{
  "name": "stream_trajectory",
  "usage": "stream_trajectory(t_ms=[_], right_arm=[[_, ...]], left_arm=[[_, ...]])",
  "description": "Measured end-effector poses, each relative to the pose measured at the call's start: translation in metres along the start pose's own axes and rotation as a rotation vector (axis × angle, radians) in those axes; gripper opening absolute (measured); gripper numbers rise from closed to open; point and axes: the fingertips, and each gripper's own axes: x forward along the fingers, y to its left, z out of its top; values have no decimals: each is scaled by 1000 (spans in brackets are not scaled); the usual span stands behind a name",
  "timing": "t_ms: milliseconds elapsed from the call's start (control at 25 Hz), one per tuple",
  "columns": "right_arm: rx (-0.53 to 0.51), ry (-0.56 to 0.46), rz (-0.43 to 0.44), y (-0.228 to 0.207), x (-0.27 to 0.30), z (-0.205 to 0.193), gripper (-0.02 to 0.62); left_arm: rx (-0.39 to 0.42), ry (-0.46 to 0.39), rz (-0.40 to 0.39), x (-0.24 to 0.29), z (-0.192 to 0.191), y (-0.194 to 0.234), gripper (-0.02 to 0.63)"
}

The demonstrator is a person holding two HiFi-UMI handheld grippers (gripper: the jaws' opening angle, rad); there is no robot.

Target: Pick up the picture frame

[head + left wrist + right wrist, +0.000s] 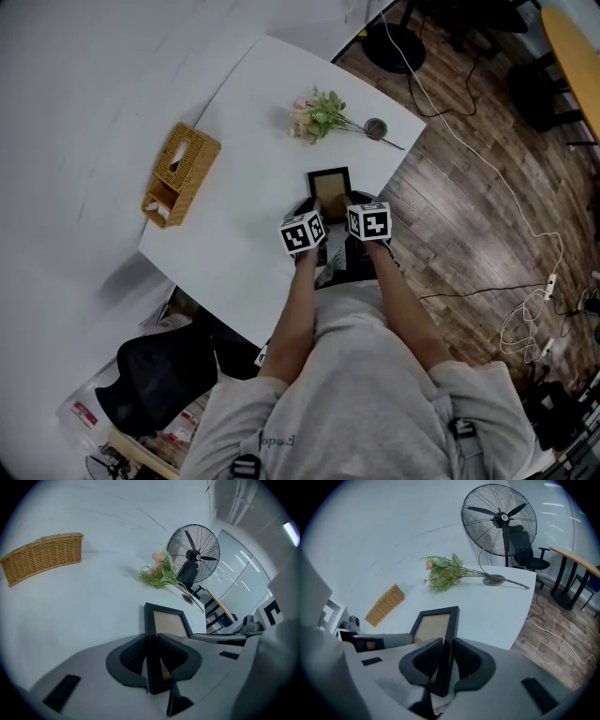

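Left tongs clamped on left rail of black picture frame, pads pressing both faces. Right tongs clamped likewise on right rail. Picture frame sits at near edge of white counter, its near end between both tongs, far end pointing toward flower sprig. Wicker basket well apart at counter's left side. Fan stands beyond counter's far edge.

One frame, one basket, seemingly one bouquet
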Motion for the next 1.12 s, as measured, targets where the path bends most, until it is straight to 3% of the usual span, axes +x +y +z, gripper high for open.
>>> stream_trajectory(t_ms=[280,840,1120], right_arm=[[-55,13,-62,2,-1,1,80],[-58,12,-82,4,-4,2,78],[-80,-42,-80,9,-20,21,77]], left_arm=[[81,20,54,1,0,-3,92],[98,11,74,-3,4,-6,92],[125,-50,77,-18,24,-17,92]])
